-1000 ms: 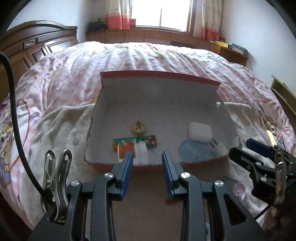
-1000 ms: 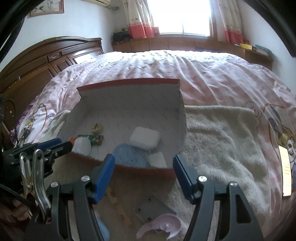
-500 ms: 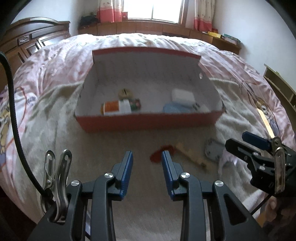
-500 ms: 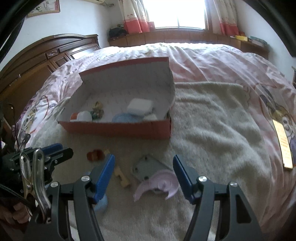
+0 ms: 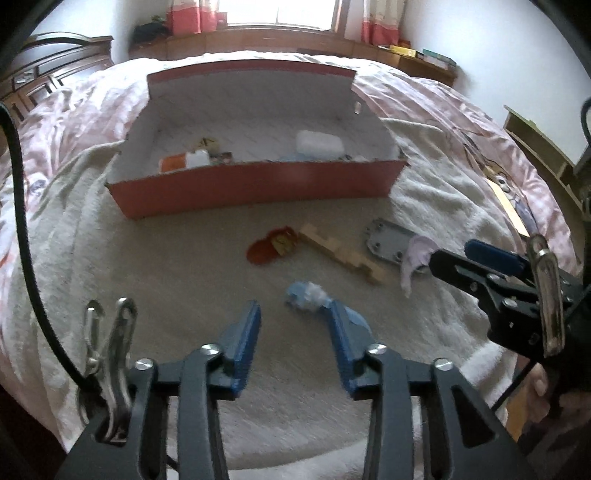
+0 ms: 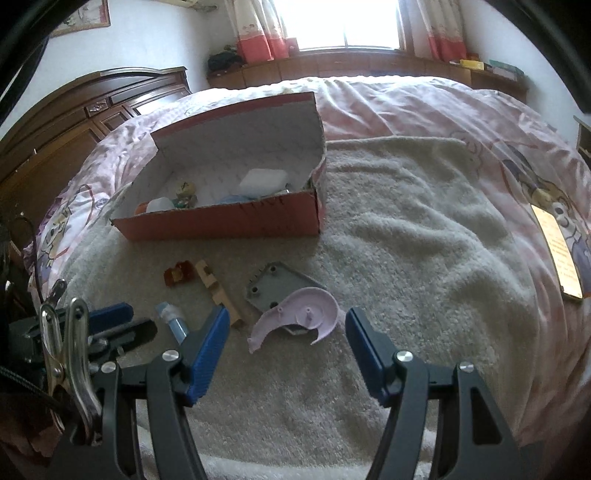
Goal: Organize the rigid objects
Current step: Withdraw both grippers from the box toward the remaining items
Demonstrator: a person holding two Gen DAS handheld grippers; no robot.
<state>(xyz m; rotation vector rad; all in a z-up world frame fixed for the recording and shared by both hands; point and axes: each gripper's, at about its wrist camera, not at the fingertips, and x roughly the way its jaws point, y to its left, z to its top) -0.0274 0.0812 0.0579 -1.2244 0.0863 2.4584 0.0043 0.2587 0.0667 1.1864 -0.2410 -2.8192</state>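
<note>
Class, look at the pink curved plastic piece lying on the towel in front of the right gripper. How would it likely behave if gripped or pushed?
The pink plastic piece looks thin, so probably light. It seems rigid, likely keeping its shape. Partly overlapping the grey plate, it may rock or slide off.

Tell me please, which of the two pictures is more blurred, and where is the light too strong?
Left wrist view: motion blur smears the red box and the wooden piece. Right wrist view: sharper; the purple plastic part has clear edges. In both, the window is overexposed, and fisheye distortion bends the edges.
</note>
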